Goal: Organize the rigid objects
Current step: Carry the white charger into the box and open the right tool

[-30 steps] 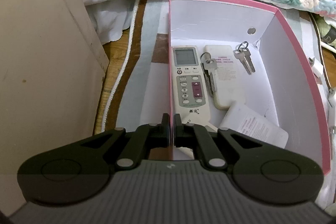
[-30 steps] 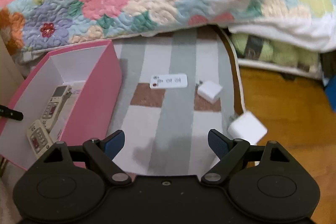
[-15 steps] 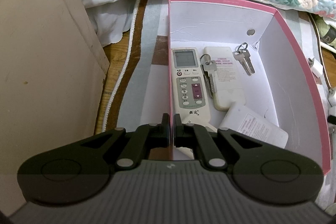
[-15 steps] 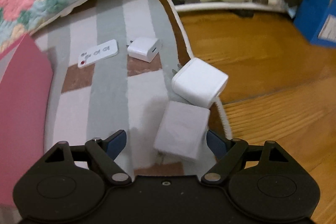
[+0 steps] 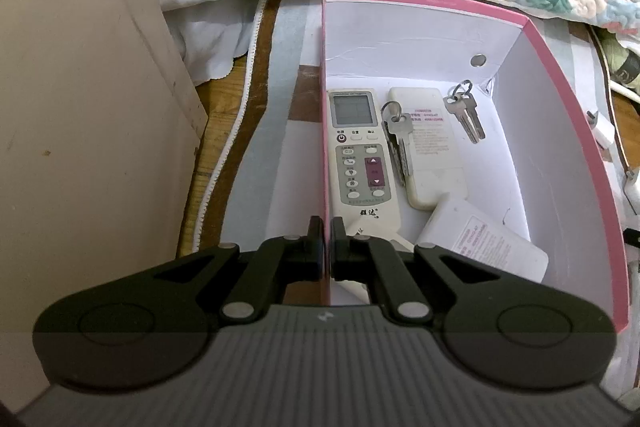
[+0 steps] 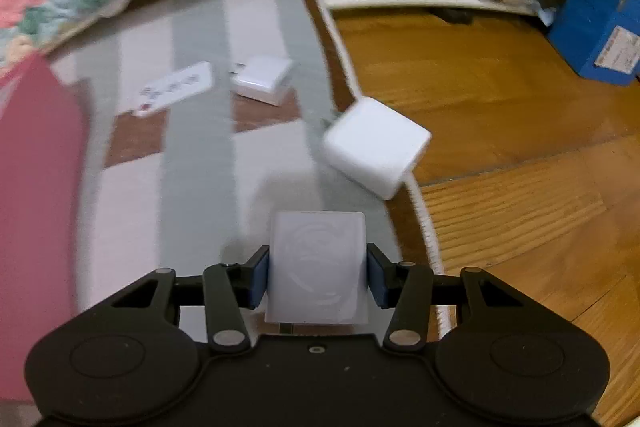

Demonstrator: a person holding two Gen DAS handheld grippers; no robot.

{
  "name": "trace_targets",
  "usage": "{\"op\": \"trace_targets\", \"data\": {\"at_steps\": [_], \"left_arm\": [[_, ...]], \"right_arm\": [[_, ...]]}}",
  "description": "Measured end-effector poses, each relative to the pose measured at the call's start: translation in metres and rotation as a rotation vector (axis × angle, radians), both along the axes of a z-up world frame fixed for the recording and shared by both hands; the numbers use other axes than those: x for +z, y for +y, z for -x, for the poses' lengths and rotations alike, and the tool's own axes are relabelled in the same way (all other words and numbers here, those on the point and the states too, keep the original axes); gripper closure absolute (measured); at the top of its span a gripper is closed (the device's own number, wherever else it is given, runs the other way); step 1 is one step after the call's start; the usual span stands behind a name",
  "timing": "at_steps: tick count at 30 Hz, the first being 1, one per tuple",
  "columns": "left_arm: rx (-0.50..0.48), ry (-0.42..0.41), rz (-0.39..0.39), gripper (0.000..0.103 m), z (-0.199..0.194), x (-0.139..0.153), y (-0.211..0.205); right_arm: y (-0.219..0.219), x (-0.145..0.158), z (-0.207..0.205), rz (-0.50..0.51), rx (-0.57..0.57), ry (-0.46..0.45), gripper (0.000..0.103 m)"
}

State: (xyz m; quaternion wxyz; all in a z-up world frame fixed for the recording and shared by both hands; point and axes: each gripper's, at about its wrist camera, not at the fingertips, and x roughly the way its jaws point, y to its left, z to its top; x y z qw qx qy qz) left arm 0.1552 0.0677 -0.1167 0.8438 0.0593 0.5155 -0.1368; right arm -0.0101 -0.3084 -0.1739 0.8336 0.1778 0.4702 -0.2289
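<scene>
Striped rug (image 6: 192,187), 3 white chargers, right gripper (image 6: 318,277) closing around 1 charger (image 6: 318,267), left gripper (image 5: 326,247) clamping pink box (image 5: 568,131) wall.

Both wrist views look steeply down, close – sharing the pink box (image 5: 560,75) (image 6: 36,187)

Flat white charger (image 6: 318,267) on striped rug (image 6: 192,163)

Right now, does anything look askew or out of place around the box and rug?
Yes. One white cube charger sits tilted, straddling the rug's edge over the wooden floor. In the pink box, a key bunch lies across the cream remote, and a white device leans skewed. Nothing looks damaged.
</scene>
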Motion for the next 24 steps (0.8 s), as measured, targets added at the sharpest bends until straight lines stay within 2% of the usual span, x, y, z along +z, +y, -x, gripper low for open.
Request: {"op": "trace_targets", "data": {"at_steps": [5,8,12,15,19,24], "left_arm": [[-0.002,0.001,-0.002,0.100,0.000,0.000,-0.001],[-0.001,0.000,-0.002,0.100,0.000,0.001,-0.001],[-0.007,-0.002,-0.002,0.100,0.001,0.000,-0.002],[-0.009,-0.002,0.001,0.100,0.001,0.001,-0.001],[-0.006,0.002,0.013,0.100,0.000,0.000,0.001],[-0.013,0.003,0.024,0.100,0.000,0.000,0.003]], "right_arm": [[0.030,0.039,0.000,0.001,0.114,-0.049,0.049],[0.052,0.075,-0.003,-0.018,0.198,-0.089,0.049],[0.082,0.117,-0.009,-0.090,0.284,-0.119,0.049],[0.101,0.136,-0.018,-0.150,0.336,-0.127,0.049],[0.131,0.147,-0.040,-0.201,0.453,-0.111,0.049],[0.167,0.132,-0.077,-0.341,0.565,-0.030,0.049]]}}
